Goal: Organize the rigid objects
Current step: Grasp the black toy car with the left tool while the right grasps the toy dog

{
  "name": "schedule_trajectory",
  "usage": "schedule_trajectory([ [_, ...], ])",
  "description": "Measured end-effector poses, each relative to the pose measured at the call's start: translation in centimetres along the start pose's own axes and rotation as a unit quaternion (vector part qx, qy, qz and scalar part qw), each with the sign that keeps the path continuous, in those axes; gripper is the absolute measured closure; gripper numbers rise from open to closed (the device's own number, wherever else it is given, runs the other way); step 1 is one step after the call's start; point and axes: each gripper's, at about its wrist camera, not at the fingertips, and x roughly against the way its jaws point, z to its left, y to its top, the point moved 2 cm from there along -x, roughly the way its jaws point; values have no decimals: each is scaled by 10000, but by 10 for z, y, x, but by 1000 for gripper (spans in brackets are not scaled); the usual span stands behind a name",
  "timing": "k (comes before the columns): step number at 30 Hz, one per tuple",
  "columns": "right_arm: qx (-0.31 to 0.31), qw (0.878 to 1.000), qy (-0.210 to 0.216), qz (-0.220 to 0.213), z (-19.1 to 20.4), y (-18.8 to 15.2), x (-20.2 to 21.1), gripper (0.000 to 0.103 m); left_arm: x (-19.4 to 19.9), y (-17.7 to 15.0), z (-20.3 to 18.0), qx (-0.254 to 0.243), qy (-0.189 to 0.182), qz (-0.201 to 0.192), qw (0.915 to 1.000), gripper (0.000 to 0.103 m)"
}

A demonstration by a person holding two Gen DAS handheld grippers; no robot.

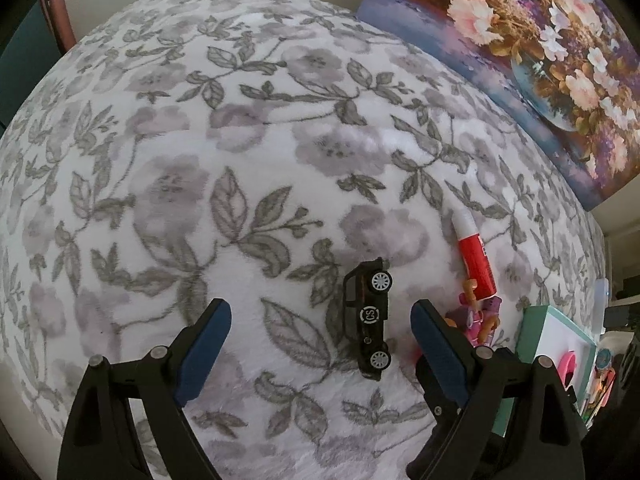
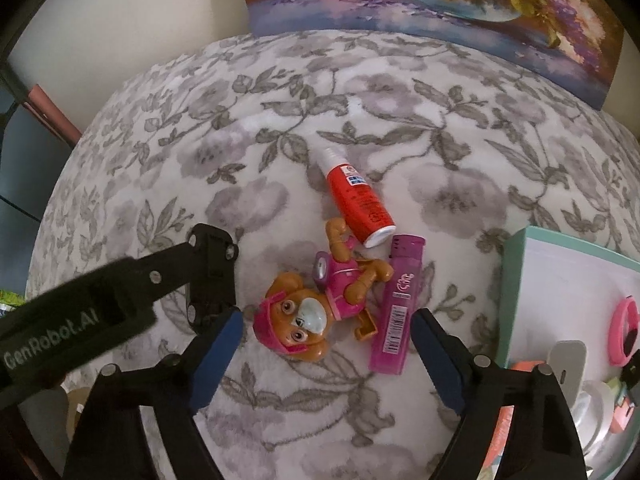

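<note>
A black toy car lies on its side on the floral blanket, between the fingers of my open, empty left gripper. A red bottle with a white cap and a pink dog figure lie to its right. In the right wrist view my right gripper is open and empty just short of the brown-and-pink dog figure. A purple lighter lies beside the figure and the red bottle beyond it. The left gripper shows at the left.
A mint-rimmed white box stands at the right, holding a pink ring and several other small items; it also shows in the left wrist view. A flower painting leans against the wall behind the blanket.
</note>
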Motion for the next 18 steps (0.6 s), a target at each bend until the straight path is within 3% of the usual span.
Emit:
schedule_trajectory([
  [6, 92, 9999, -52, -48, 5, 5, -5, 23, -12, 2, 0, 15, 10, 85, 10000, 12],
  [8, 123, 9999, -25, -80, 7, 7, -5, 27, -16, 2, 1, 30, 7, 114, 9999, 21],
  [12, 129, 9999, 16, -68, 11, 12, -11, 37, -22, 3, 2, 44, -30, 158, 9999, 27],
  [18, 69, 10000, 46, -54, 8, 11, -18, 39, -25, 3, -7, -113, -175, 152, 9997, 48],
])
